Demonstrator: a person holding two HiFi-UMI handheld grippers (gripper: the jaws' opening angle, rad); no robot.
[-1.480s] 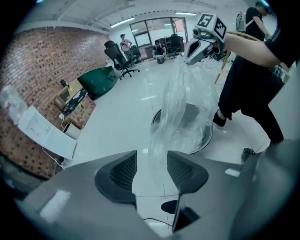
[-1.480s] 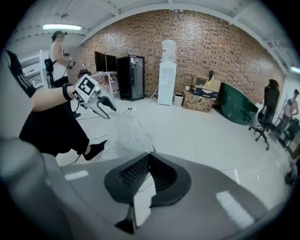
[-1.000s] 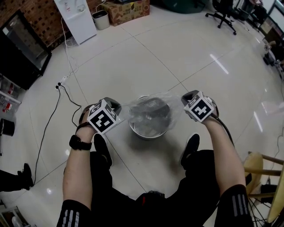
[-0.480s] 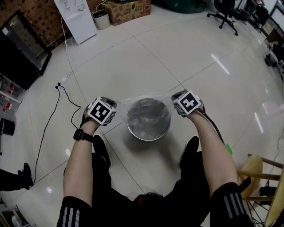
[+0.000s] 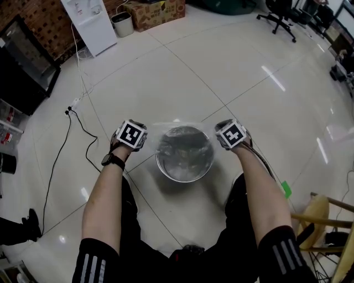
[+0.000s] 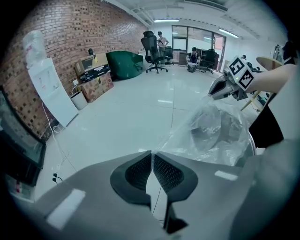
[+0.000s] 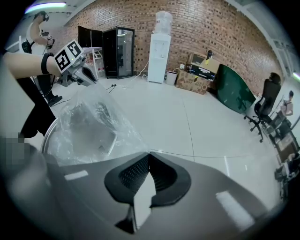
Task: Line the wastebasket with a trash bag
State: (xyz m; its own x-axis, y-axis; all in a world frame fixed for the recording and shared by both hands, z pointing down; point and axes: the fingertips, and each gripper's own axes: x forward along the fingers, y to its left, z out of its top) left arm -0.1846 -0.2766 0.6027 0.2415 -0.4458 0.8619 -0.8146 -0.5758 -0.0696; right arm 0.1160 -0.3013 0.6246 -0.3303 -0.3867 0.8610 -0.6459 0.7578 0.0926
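A round metal wastebasket stands on the white tile floor between the person's feet. A clear trash bag is spread across its mouth and hangs inside. My left gripper is at the basket's left rim, shut on the bag's edge. My right gripper is at the right rim, shut on the opposite edge. In the left gripper view the bag runs from my shut left gripper across to the right gripper. The right gripper view shows the bag stretching from my right gripper to the left gripper.
A power cable trails over the floor at the left. A white water dispenser, a small bin and a cardboard box stand along the far wall. A wooden stool is near the right; an office chair stands far off.
Both grippers have come down with the bag, from above the basket to the level of its rim. The bag's mouth now lies spread over the basket opening.
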